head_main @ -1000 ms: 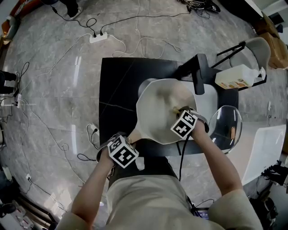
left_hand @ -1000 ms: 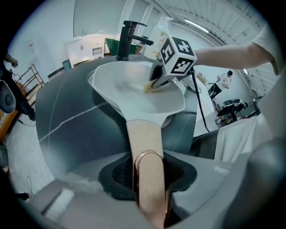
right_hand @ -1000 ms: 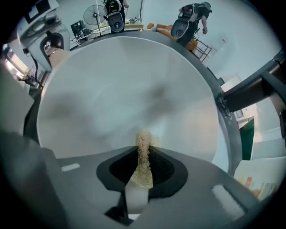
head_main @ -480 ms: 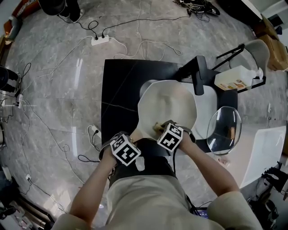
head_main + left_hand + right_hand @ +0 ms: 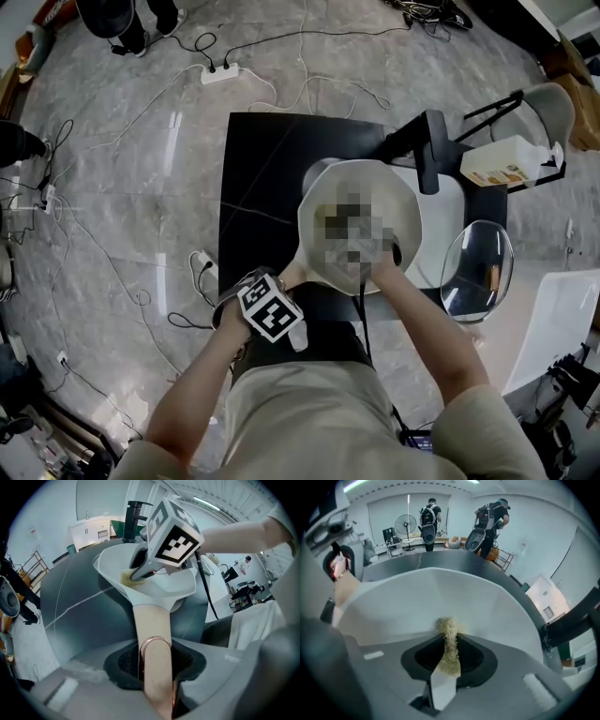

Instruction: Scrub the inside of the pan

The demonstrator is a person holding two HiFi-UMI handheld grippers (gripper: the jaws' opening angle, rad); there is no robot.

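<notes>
Two grippers work on one white pan [image 5: 320,187], which sits over the right edge of a black table [image 5: 258,169], just in front of a black faucet [image 5: 429,150]. The left gripper [image 5: 157,663] is clamped on the pan handle [image 5: 151,625]. Its dark pads press the beige handle from both sides near its copper-coloured end loop, and the bowl of the pan lies straight ahead of the jaws.

The right gripper [image 5: 449,644] reaches down into the bowl from the near right side. Its jaws are closed on a tan fibrous scrubber [image 5: 449,632], pinched thin between the pads with a tuft sticking out past the fingertips. That tuft meets the pan's pale inner surface. In the left gripper view the scrubber lies against the inner wall at the left of the bowl, below the rim, with the right gripper's marker cube [image 5: 174,535] above it.

In the head view a mosaic patch covers the middle of the pan, so the contact cannot be seen there.

A glass lid [image 5: 476,267] lies to the right of the pan, and a white bottle [image 5: 502,161] lies beyond it.
</notes>
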